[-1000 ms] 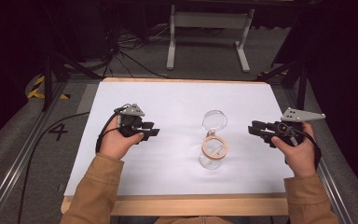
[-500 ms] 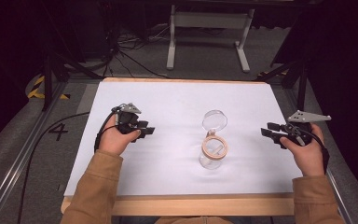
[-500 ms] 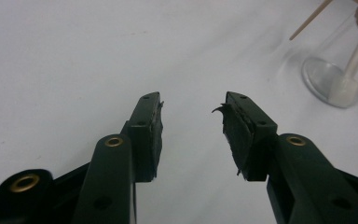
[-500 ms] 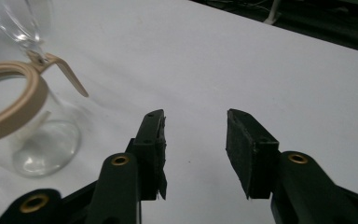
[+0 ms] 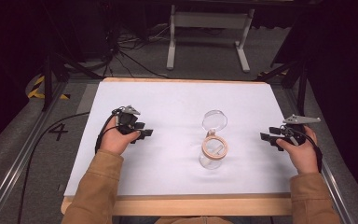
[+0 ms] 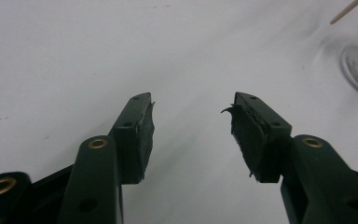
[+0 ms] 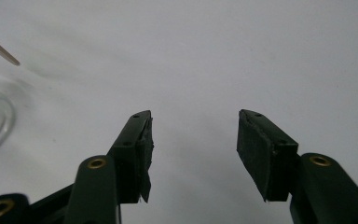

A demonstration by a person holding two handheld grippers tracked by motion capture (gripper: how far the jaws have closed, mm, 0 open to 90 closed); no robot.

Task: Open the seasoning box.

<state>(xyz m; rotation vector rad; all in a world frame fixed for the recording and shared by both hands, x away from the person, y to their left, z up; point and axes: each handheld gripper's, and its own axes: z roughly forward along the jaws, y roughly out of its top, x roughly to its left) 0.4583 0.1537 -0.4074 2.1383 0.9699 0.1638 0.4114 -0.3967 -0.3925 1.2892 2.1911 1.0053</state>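
1. While both pairs of jaws stand parted with nothing between them, the left gripper [image 6: 191,126] and the right gripper [image 7: 193,135] hang just above the bare white table cover [image 5: 168,102]. Their black rubber pads [image 6: 145,140] look frayed at the edges.
2. Each tool sits in a hand [image 5: 116,140], tan sleeves coming in from the near edge, and the two are well apart, one toward either side of the table.
3. Between them stands a clear glass jar [image 5: 213,151], upright, with a pale wooden ring round its mouth. Touching it or just behind lies a clear round lid [image 5: 214,120]; from above I cannot tell whether the two make contact.
4. My judgement is that the work is at a rest or start point: neither tool reaches for the jar, and the lid is off.
5. A next move would likely call for one gripper to steady the smooth, slippery glass wall while the other takes the thin lid by its rim, squeezing gently.
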